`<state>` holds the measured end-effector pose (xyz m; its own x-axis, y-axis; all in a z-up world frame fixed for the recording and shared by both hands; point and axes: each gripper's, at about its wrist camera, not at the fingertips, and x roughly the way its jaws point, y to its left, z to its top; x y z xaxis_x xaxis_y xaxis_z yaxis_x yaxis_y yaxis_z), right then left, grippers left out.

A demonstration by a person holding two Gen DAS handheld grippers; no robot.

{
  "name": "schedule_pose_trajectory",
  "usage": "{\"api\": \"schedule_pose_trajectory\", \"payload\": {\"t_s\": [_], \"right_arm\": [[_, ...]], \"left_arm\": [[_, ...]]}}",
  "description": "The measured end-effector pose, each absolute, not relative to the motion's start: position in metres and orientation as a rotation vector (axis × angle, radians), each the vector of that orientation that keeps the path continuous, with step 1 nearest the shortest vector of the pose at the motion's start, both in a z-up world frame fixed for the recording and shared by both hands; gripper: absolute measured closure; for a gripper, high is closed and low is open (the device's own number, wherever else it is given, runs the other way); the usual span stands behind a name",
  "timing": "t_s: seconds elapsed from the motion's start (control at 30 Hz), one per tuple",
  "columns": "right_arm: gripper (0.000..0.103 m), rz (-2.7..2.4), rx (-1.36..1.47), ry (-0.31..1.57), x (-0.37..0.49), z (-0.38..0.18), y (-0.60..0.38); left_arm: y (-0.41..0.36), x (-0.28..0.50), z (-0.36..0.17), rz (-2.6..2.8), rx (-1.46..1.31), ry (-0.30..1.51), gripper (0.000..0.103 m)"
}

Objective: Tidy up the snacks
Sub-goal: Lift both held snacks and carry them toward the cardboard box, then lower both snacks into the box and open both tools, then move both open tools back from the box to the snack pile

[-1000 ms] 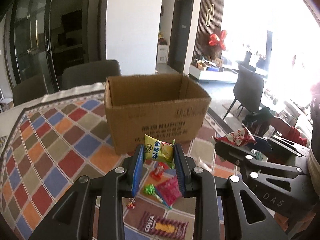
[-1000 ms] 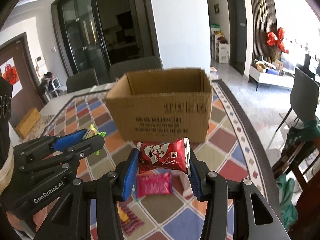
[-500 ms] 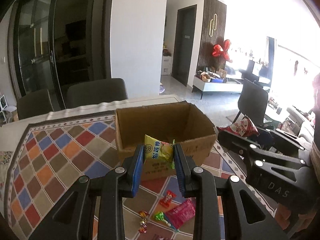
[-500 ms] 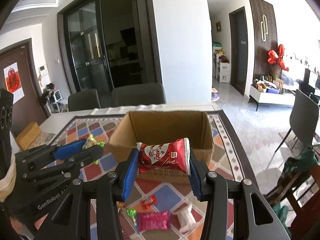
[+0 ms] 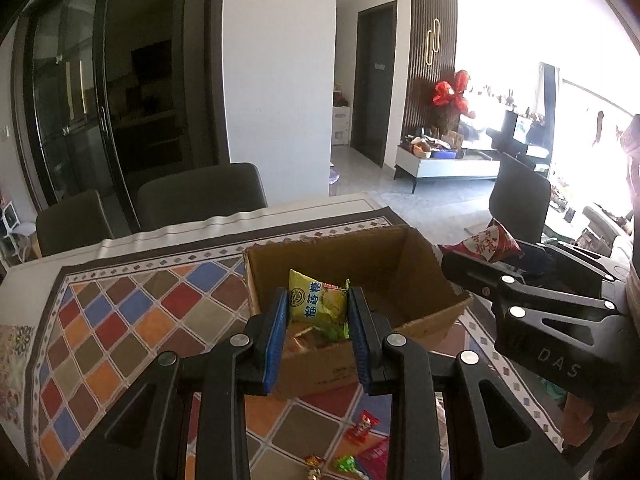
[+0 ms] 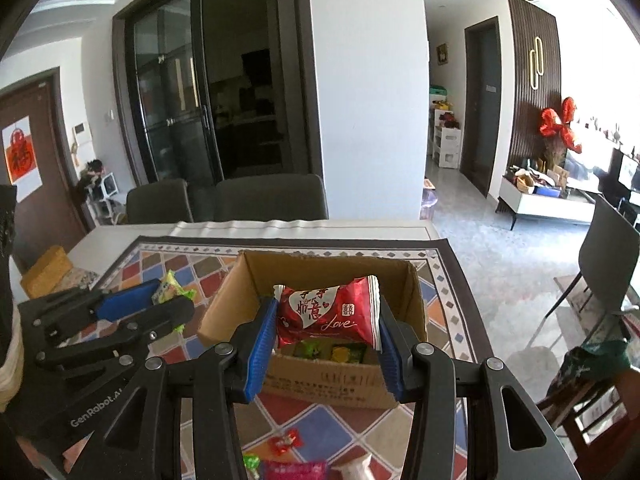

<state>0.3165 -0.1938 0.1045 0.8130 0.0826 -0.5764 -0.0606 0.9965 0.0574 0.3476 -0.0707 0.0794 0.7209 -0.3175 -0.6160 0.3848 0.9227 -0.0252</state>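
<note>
Now you are mid-delivery: your left claw (image 5: 317,322) pinches a crinkly yellow sweet packet (image 5: 316,304), and your right claw (image 6: 326,336) is clamped on a glossy, pillow-shaped red snack bag (image 6: 328,314). Both hang over the near edge of the open cardboard box (image 6: 332,380), which already holds a few packets. Next, I judge, each claw must travel further over the opening before its jaws part. Small foil-wrapped candies (image 5: 362,432) remain scattered on the bench's patchwork-patterned cloth (image 5: 120,320).
</note>
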Motion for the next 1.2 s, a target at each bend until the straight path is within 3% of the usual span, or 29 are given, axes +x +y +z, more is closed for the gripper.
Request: {"api": "schedule_pose_trajectory", "payload": {"t_s": [0.5, 0.67, 0.73, 1.2], "right_arm": [[0.055, 0.076, 0.013, 0.726, 0.37, 0.074, -0.196], [0.052, 0.042, 0.006, 0.745, 0.382, 0.065, -0.203], [0.044, 0.013, -0.015, 0.743, 0.385, 0.065, -0.202], [0.044, 0.054, -0.004, 0.658, 0.339, 0.084, -0.193]], "left_arm": [[-0.084, 0.404, 0.052, -0.399, 0.097, 0.768, 0.072], [-0.088, 0.41, 0.045, -0.375, 0.117, 0.786, 0.056], [-0.087, 0.409, 0.046, -0.36, 0.122, 0.782, 0.055], [-0.064, 0.353, 0.073, -0.315, 0.107, 0.718, 0.045]]}}
